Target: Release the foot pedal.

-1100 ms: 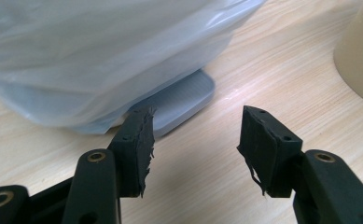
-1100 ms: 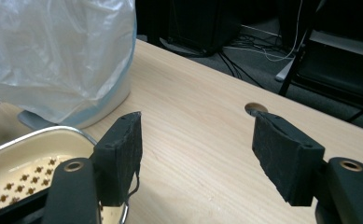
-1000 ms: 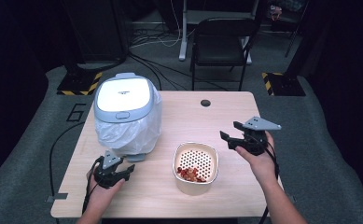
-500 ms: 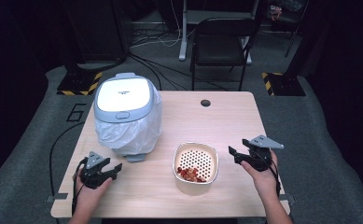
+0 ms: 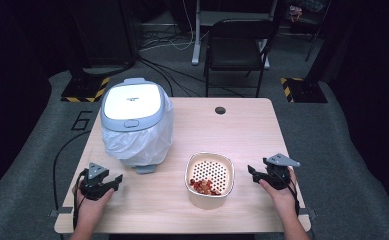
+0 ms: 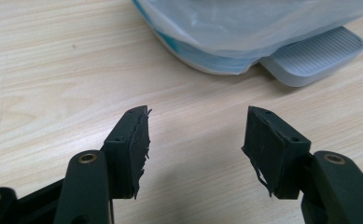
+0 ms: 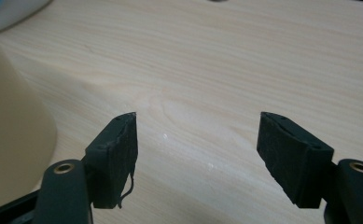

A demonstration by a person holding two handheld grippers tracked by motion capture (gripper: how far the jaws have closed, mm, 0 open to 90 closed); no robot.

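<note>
A small pedal bin (image 5: 134, 120) with a white lid and a clear plastic liner stands at the table's left; its base and grey foot pedal (image 6: 310, 56) lie just ahead of my left gripper. A cream perforated bowl (image 5: 211, 179) holding reddish-brown scraps (image 5: 205, 186) sits near the front centre; its cream wall (image 7: 11, 126) rises at the left of the right gripper view. My left gripper (image 5: 109, 181) rests low on the table at the front left, open and empty (image 6: 195, 140). My right gripper (image 5: 254, 172) rests at the front right beside the bowl, open and empty (image 7: 198, 154).
The wooden table (image 5: 217, 135) has a dark cable hole (image 5: 220, 110) near its far edge. A black chair (image 5: 239, 45) stands behind the table. Cables trail from both grippers over the front edge.
Both hands have dropped toward the table's front edge. The right gripper came down and back from a raised spot; the left gripper shifted left and back, then settled. Both stayed open.
</note>
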